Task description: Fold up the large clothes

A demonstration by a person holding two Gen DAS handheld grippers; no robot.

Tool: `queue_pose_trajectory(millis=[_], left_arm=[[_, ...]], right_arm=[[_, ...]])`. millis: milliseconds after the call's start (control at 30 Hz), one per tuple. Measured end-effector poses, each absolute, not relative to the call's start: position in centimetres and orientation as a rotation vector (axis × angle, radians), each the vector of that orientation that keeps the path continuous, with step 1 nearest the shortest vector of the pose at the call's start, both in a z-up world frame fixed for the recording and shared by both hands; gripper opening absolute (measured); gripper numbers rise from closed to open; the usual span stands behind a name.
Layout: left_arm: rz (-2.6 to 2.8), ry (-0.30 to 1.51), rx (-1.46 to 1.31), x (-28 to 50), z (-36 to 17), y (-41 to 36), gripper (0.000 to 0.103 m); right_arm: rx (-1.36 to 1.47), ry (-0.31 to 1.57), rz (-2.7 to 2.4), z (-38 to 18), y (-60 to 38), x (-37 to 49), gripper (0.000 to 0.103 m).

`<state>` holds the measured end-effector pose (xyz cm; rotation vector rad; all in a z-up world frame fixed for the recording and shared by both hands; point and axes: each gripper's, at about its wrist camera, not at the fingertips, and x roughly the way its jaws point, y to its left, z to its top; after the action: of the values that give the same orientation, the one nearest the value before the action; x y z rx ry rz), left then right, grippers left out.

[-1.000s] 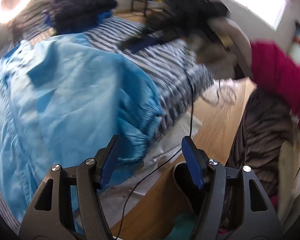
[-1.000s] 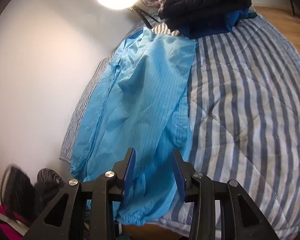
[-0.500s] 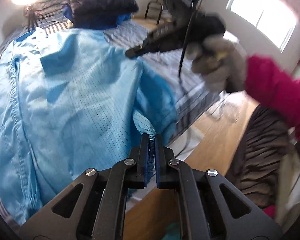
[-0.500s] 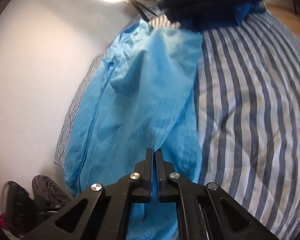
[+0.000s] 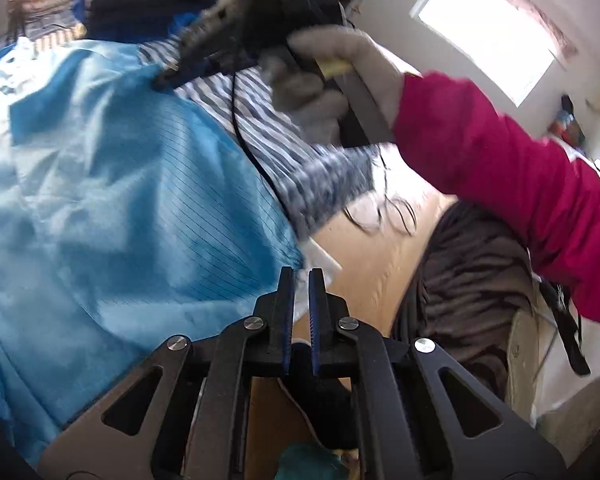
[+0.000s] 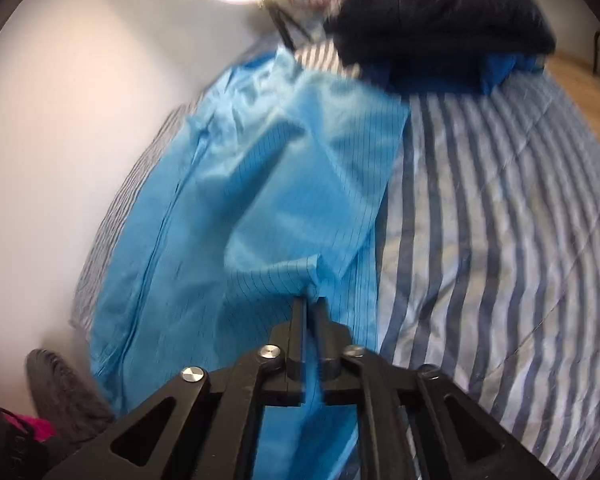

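On the striped bed (image 6: 500, 240), the blue garment (image 6: 260, 200) is spread flat w/ one edge lifted. Its cuff is pinched by the left gripper (image 5: 300, 276), jaws nearly together. A bunched fold is clamped at the right gripper's (image 6: 310, 304) tips, jaws just eased slightly. Both holds should be kept taut & level, edges aligned before laying over.

Our right gripper (image 6: 309, 305) pinches the blue garment (image 6: 236, 216), jaws just reopening slightly, left of the striped bedspread (image 6: 500, 240).
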<state>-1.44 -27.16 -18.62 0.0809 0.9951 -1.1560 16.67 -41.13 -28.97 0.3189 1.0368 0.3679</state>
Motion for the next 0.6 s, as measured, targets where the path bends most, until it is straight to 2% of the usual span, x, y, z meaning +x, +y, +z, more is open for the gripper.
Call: queue_pose_trajectory(millis=[33,100,200,433,600], left_arm=[[-1.166,0.988,0.081,-1.5,-18.1,-27.1,0.005],[-1.162,0.967,0.066,-1.3,-17.3,-26.6,0.01],[-1.106,0.94,0.031,0.2,-16.6,-26.2,0.025],[-1.022,0.94,0.093,2.7,-18.5,-27.6,0.025],[-0.939,0.954,0.119,2.8,-19.4,-26.8,0.025]], right_arm=[[0.334,1.024,0.379,-28.7,-41.9,16.5,0.034],[0.366,0.976,0.401,-27.8,-43.7,16.1,0.034],[0.451,0.901,0.38,-26.7,-46.9,16.8,0.035],[0.49,0.879,0.276,-27.4,-49.2,23.5,0.036],[0.5,0.897,0.258,-29.2,-48.7,29.2,0.041]])
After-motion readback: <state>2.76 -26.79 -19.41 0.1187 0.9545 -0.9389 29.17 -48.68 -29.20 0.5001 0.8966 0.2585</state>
